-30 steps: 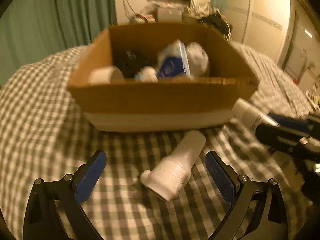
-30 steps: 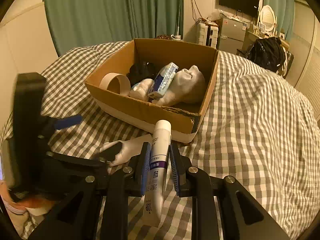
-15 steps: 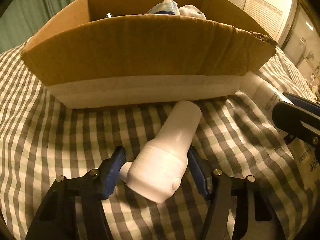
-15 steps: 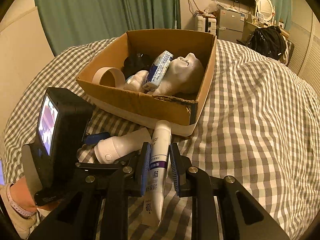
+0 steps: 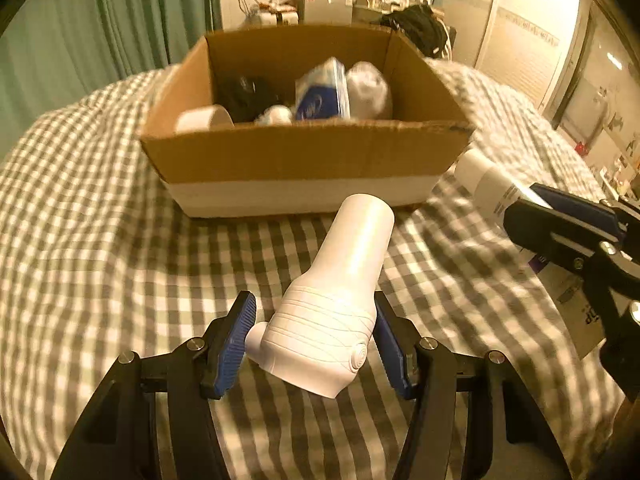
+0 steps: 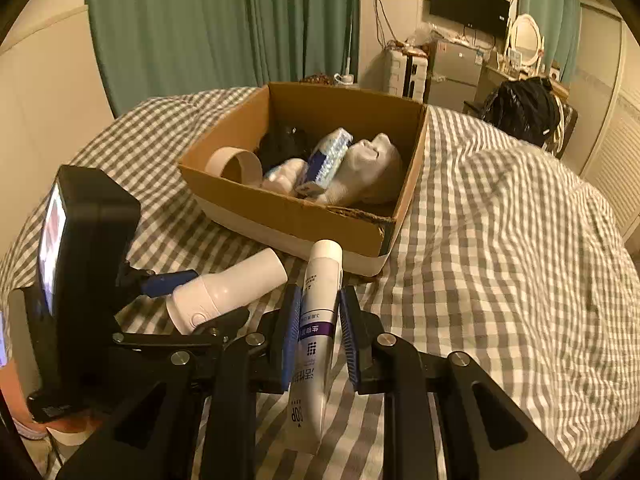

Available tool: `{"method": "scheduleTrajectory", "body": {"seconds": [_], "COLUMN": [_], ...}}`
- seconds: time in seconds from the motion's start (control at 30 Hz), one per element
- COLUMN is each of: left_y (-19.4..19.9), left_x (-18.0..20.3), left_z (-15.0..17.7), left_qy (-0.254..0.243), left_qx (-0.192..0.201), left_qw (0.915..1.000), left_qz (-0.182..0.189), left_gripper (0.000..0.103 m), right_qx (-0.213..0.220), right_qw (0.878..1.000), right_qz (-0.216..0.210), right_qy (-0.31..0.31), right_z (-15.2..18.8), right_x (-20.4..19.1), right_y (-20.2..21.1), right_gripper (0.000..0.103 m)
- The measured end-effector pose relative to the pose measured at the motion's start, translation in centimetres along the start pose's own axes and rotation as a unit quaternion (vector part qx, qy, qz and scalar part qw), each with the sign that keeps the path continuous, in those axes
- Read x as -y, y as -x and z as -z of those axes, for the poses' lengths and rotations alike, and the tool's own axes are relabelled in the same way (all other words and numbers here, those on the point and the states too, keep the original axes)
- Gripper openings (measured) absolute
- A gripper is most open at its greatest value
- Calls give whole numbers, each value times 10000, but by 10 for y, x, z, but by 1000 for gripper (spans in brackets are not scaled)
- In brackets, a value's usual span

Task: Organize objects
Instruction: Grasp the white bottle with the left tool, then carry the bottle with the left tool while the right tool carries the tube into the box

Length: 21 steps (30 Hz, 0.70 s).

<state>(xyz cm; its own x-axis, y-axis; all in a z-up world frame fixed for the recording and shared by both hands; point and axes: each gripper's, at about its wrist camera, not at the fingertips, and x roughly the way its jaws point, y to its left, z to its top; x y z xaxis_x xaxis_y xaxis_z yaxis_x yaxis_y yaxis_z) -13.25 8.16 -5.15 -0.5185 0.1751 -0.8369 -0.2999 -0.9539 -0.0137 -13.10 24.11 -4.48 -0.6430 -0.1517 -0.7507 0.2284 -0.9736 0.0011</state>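
Note:
My left gripper (image 5: 312, 340) is shut on a white plastic bottle-shaped device (image 5: 340, 292) and holds it above the checked bedspread, its narrow end toward the cardboard box (image 5: 308, 160). The device also shows in the right wrist view (image 6: 228, 288). My right gripper (image 6: 318, 336) is shut on a white tube with a purple label (image 6: 316, 320), cap end toward the box (image 6: 288, 216). The tube shows at the right of the left wrist view (image 5: 488, 184). The box holds a tape roll (image 6: 236, 164), a blue packet (image 6: 330, 152), a white cloth (image 6: 368, 168) and a black item (image 6: 284, 142).
The checked bedspread (image 6: 500, 240) covers a soft, uneven bed. Green curtains (image 6: 220, 24) hang behind. A black bag (image 6: 524, 108), a fridge and a TV stand at the far right. The left gripper's body and screen (image 6: 80, 260) sit left of my right gripper.
My left gripper closed on the white device and lifted it off the bedspread, pulling back from the box. My right gripper kept its hold on the tube and rose a little.

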Motion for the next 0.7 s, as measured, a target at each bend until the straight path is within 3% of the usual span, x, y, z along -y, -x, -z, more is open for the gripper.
{"method": "scheduleTrajectory", "body": {"seconds": [0.33,0.7], "left_y": [67,132], "left_x": [-7,-15], "left_z": [-1,-48], "left_qy": [20,-76], "left_qx": [560,1268], "left_qw": [9984,9915], "left_qz": [-81,-286], "left_gripper": [60,60], "right_qx": [473,1108], "right_qw": [9986,9923], "right_qz": [142,272], "right_qy": [169,476], "right_z": [-6,-38], "right_x": [-15,-27], "right_y": [61,123], "right_gripper": [19,19]}}
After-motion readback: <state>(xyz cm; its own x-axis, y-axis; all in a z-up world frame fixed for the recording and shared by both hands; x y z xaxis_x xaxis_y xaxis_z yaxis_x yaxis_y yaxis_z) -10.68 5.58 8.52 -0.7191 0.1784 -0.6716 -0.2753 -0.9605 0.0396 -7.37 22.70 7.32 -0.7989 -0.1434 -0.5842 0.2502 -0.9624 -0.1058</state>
